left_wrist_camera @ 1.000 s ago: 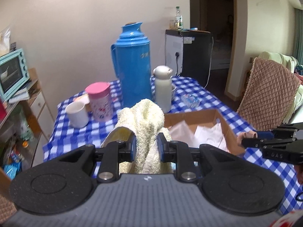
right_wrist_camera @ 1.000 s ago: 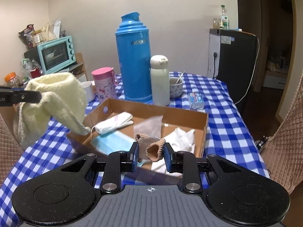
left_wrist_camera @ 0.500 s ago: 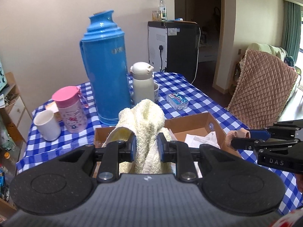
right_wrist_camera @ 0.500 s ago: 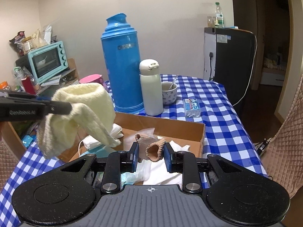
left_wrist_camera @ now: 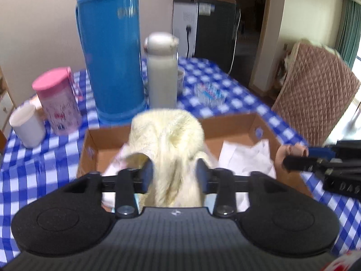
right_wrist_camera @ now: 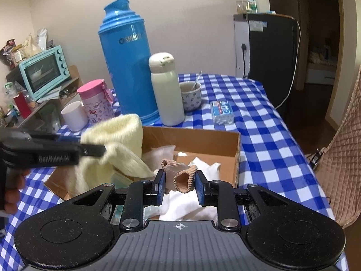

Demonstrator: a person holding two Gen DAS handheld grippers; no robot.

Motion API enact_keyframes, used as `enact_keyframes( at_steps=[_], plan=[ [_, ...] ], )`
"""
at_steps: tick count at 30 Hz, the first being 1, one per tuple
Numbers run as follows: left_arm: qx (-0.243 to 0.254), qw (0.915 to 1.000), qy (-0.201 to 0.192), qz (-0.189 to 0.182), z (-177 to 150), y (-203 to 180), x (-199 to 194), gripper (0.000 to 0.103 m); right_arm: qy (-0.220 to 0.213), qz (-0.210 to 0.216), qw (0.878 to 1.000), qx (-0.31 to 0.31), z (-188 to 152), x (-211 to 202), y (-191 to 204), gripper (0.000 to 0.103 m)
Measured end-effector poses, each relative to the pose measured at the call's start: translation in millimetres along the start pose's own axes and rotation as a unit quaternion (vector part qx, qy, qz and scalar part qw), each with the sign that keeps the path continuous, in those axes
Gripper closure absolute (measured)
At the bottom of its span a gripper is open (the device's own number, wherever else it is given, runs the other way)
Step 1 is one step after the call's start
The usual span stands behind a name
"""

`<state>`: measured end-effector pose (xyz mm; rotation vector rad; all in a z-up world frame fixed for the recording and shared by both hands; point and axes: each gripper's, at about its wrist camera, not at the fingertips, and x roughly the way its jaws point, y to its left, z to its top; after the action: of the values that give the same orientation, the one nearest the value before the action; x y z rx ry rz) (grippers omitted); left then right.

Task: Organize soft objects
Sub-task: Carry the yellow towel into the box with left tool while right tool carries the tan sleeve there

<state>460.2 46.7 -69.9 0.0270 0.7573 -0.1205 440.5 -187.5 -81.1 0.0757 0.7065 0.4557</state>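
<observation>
Cream knitted cloth (left_wrist_camera: 168, 149) is draped between the jaws of the left gripper (left_wrist_camera: 174, 171), and those jaws have just been opening, so the pads stand clear of the fabric on both sides! It hangs right over the cardboard box (right_wrist_camera: 203, 140), just ahead of the gripper. Over on the other side, the right gripper (right_wrist_camera: 180, 184) has its jaws partly closed, pinching a tan ribbed sock (right_wrist_camera: 183, 179) above the white items in the box. Beyond both grippers, a blue thermos (right_wrist_camera: 128, 61) stands on the checked tabletop (right_wrist_camera: 259, 140).
</observation>
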Motion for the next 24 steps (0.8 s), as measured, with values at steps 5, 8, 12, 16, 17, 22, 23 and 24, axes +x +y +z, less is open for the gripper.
enact_keyframes(
  at_steps=[5, 8, 12, 16, 17, 22, 23, 24],
  plan=[
    [0.006, 0.9998, 0.018, 0.003, -13.7, 7.9, 1.6, 0.058, 0.013, 0.008, 1.0, 0.005, -3.7, 7.7, -0.4, 0.075],
    [0.005, 0.9998, 0.017, 0.005, -19.3, 14.5, -6.1, 0.058, 0.02, 0.012, 1.0, 0.006, -6.7, 11.5, 1.0, 0.075],
    [-0.003, 0.9999, 0.013, 0.008, -21.8, 23.4, -16.5, 0.058, 0.033, 0.017, 0.999, 0.009, -11.6, 15.9, 1.1, 0.075],
    [-0.009, 0.9998, 0.015, 0.005, -25.0, 26.9, -22.3, 0.058, 0.048, 0.028, 0.998, 0.014, -15.5, 20.3, -0.5, 0.074],
    [-0.01, 0.9998, 0.016, 0.004, -26.0, 26.9, -22.9, 0.058, 0.051, 0.032, 0.998, 0.015, -16.1, 21.3, -0.6, 0.074],
    [-0.01, 0.9998, 0.019, -0.003, -28.5, 24.2, -24.2, 0.058, 0.062, 0.036, 0.997, 0.019, -18.4, 25.7, 0.4, 0.048],
    [-0.009, 0.9998, 0.018, -0.006, -28.2, 23.0, -24.7, 0.058, 0.057, 0.034, 0.998, 0.019, -18.9, 25.1, 0.0, 0.047],
    [-0.008, 0.9998, 0.017, -0.008, -28.0, 22.3, -25.5, 0.059, 0.055, 0.035, 0.998, 0.018, -18.9, 24.5, -0.5, 0.047]
  ],
)
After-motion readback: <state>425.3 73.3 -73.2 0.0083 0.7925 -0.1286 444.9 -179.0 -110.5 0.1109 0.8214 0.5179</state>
